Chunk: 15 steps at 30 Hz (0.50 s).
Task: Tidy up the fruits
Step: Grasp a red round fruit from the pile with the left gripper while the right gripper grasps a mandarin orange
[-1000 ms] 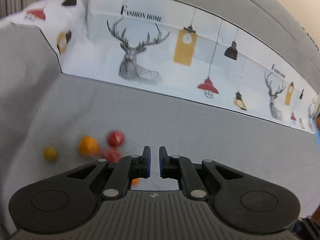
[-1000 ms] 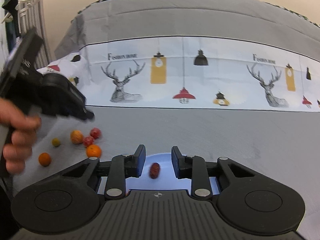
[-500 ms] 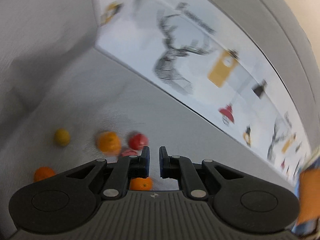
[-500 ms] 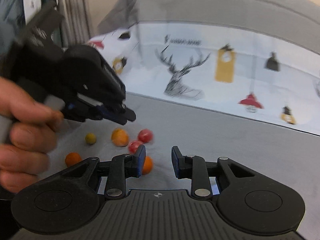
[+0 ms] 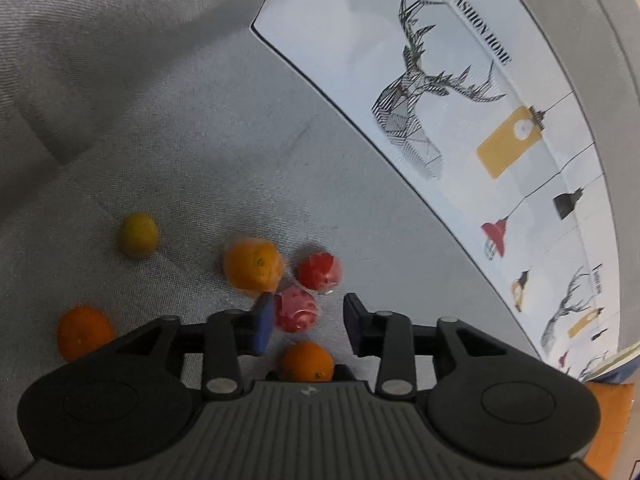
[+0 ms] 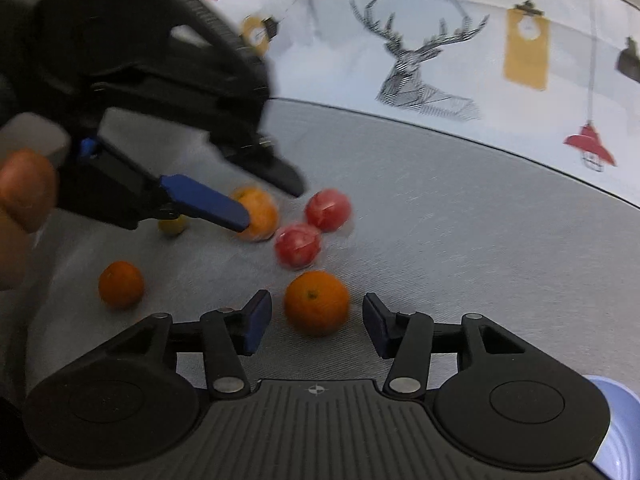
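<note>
Left gripper point(image 5: 306, 322) jaws spread wide, nothing held; wrapped red fruit point(image 5: 296, 309) between fingertips, touching left pad; small orange point(image 5: 307, 361) nearer palm. Larger orange point(image 5: 253, 265) and second red fruit point(image 5: 320, 273) just beyond. Right gripper point(image 6: 316, 320) likewise wide, straddling same orange point(image 6: 317, 303) (no contact visible). Grey cushion point(image 6: 460, 248) bare to right. Blue bowl point(image 6: 618, 436) at far right, contents unseen.

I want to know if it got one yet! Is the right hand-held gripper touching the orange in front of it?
Apart. In the right wrist view the orange sits between the open fingers of the right hand-held gripper, with grey fabric showing on both sides.
</note>
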Tool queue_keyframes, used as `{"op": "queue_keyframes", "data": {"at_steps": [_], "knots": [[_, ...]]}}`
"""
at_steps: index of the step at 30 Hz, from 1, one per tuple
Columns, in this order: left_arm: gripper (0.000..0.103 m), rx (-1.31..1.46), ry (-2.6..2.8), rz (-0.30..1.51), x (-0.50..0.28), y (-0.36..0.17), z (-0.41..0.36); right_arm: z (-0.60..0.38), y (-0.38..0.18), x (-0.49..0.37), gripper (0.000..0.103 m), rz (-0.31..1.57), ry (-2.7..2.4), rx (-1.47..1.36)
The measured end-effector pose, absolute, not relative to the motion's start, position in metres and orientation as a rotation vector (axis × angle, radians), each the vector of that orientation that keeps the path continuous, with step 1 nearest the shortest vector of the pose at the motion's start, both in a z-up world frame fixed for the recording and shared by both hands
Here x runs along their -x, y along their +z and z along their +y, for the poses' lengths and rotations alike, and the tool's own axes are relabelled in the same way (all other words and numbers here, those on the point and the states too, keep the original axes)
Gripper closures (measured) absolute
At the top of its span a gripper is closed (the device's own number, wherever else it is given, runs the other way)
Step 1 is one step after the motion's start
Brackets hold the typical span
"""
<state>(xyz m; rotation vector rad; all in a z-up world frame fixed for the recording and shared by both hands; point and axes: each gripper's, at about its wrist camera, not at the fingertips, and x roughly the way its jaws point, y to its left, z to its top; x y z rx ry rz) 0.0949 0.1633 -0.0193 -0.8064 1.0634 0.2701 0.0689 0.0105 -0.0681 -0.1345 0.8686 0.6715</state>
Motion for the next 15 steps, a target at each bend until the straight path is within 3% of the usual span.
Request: {"op": "queue_keyframes", "data": {"at_steps": [1, 15], "knots": [[0.061, 0.793, 0.276, 1.074, -0.097, -0.022, 0.162, 0.010, -0.067, -0.069, 0.067, 0.868, 0.675, 0.137], [0.060, 0.633, 0.292, 1.145, -0.113, -0.046, 0.133, -0.035, -0.034, -0.077, 0.068, 0.879, 0.501, 0.038]]}}
